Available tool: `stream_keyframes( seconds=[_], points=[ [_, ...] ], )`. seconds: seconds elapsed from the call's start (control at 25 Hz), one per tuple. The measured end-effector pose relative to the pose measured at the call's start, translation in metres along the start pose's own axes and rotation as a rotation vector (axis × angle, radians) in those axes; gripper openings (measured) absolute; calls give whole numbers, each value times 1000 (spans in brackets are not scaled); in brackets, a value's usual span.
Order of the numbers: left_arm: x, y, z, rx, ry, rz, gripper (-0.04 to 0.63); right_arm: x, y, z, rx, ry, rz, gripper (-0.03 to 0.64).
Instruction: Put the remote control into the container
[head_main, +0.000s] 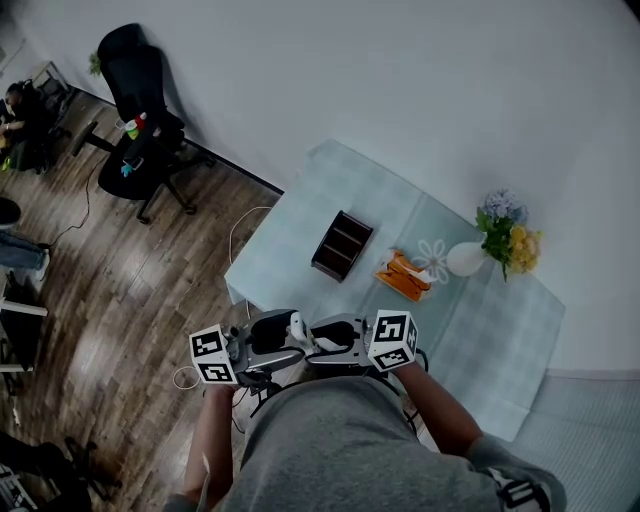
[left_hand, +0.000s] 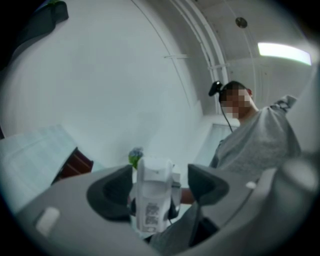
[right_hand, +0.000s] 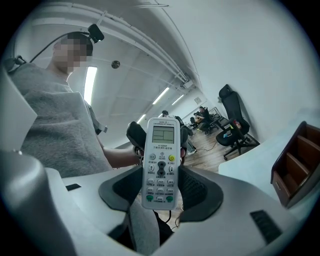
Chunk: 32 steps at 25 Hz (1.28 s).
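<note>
our right gripper clamps the remote control; our left gripper stands open, jaws either side of its other end.

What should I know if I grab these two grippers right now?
Right gripper: shut on the white plastic remote control, buttons facing its camera.
Left gripper: open, jaws apart around the remote's other end, not pressing.
Dark brown wooden divided container: on the pale checked table, beyond both grippers.
Done: remote is off the table, held in the air.
To do: carry it over and put it in the container.
</note>
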<state>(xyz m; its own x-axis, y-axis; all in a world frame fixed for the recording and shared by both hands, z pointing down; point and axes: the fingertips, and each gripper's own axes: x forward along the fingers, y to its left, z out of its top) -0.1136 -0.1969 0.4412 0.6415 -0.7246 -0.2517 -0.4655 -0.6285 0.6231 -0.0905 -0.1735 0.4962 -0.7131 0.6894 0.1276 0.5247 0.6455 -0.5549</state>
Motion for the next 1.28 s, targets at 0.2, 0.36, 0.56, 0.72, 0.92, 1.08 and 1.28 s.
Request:
stream_keyframes(
  seconds=[0.2,0.36,0.56,0.72,0.92,1.08,1.28],
  points=[
    [12,-1,1,9,8,2,298,-9,0,-2,32,-14,38,232],
    [23,-2,-1,10,33,-4,298,-19,1,-1,41,-38,56,232],
    [33,4,-8,14,78,19,301,-27,-4,-7,58,-44,53,232],
    [41,10,-17,28,117,47,297,-34,-8,-14,73,-37,38,232],
    [44,17,-21,25,129,76,244,-39,-8,-17,84,-36,53,232],
    [47,21,-24,15,120,97,233,-44,-10,-20,84,-21,62,232],
    [49,23,-25,22,106,106,198,-47,-10,-21,76,-16,70,232]
  ],
)
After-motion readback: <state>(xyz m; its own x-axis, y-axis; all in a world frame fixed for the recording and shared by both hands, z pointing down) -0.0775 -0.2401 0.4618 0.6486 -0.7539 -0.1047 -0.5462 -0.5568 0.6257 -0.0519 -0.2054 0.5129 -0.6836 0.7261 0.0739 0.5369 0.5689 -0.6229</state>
